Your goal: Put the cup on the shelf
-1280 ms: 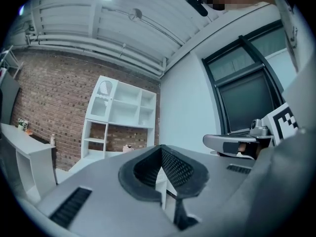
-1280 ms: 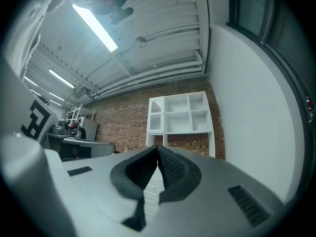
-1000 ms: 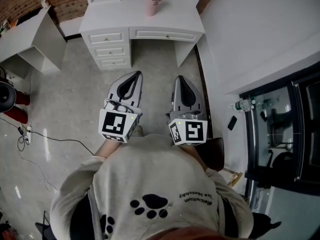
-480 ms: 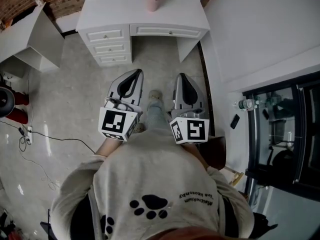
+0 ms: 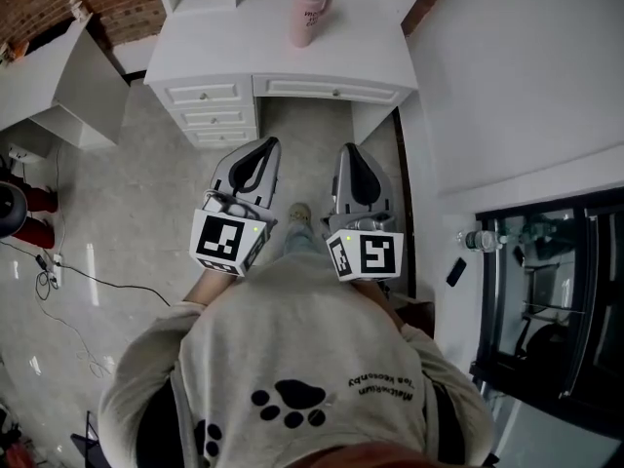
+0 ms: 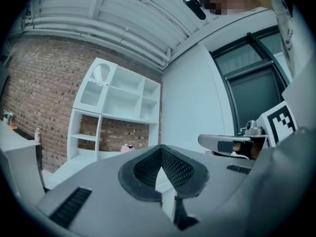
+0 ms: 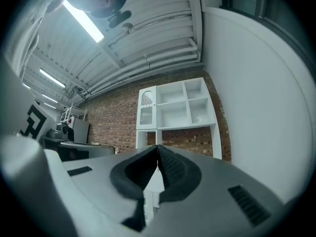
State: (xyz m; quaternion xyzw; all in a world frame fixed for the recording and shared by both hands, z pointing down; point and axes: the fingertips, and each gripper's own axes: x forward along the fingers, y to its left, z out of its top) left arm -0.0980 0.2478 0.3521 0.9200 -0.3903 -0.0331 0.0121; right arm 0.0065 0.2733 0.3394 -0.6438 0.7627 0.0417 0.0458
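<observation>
A pink cup (image 5: 306,13) with a dark lid stands on the white desk (image 5: 283,42) at the top of the head view; in the left gripper view the pink cup (image 6: 127,147) shows small on the desk under the shelf. The white shelf unit (image 6: 116,113) rises above the desk against the brick wall, and the shelf unit (image 7: 177,112) also fills the middle of the right gripper view. My left gripper (image 5: 265,148) and right gripper (image 5: 351,154) hang side by side in front of my body, over the floor short of the desk. Both are shut and hold nothing.
The desk has drawers (image 5: 214,110) on its left side and a knee gap in the middle. A second white table (image 5: 58,76) stands at the left. A white wall (image 5: 507,76) runs along the right, with a dark glass cabinet (image 5: 556,310) beyond it. Cables (image 5: 68,281) lie on the floor at the left.
The desk and cup have slid lower and nearer in the head view as I step forward. A foot showed between the grippers half a second ago. Both grippers stayed shut.
</observation>
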